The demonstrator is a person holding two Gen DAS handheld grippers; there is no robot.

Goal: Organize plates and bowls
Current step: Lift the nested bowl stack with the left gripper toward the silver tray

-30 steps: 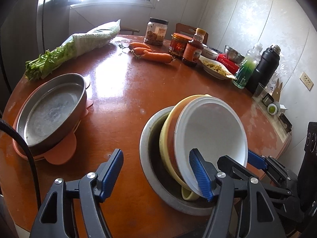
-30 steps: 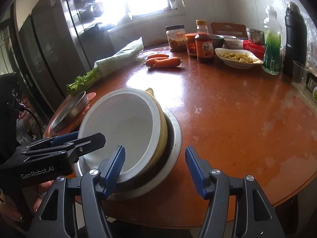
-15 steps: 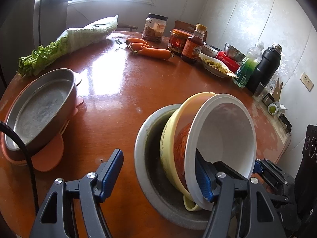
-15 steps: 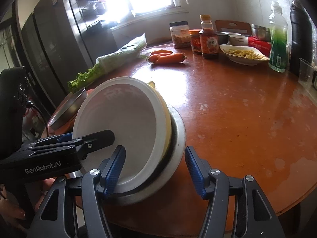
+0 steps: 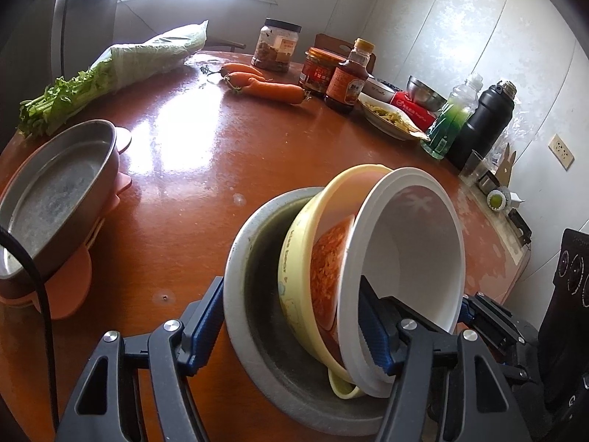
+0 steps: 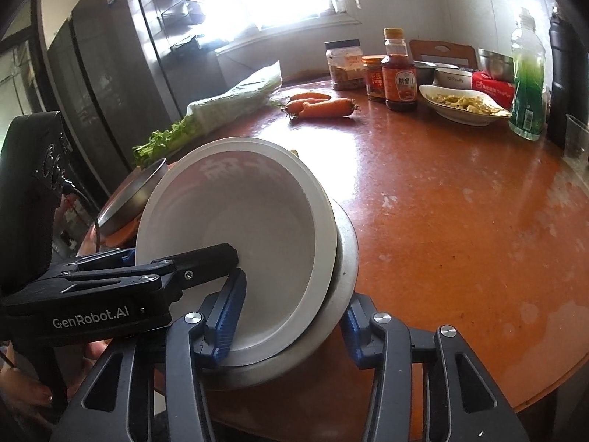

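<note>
White bowl [image 5: 412, 258] was tipped steeper than second ago, on edge inside yellow bowl [image 5: 305, 243], both nested in metal basin [image 5: 254, 316].

Left gripper [image 5: 291, 328] was closing, straddling bowl rims; contact unclear.

Right gripper [image 6: 291, 316] was closing around white bowl [image 6: 257, 243] and basin rim [image 6: 348, 243]; pads not seen pressing.

Separation judged underway.

Bowl bottoms hidden; right gripper's far finger cut off behind basin.

Grippers: two, left gripper [image 5: 291, 328] and right gripper [image 6: 291, 320]. Carrots [image 5: 272, 88], upper centre: three. Tilted bowls nested in the grey basin [image 5: 257, 335], lower centre: a white bowl [image 5: 416, 258] and a yellow bowl [image 5: 294, 258], with red showing between them. Metal pans [image 5: 55, 191], left edge: one. Sauce bottles [image 5: 348, 77]: one. Jars [image 5: 276, 46]: two. Black flasks [image 5: 482, 125]: one.
</note>
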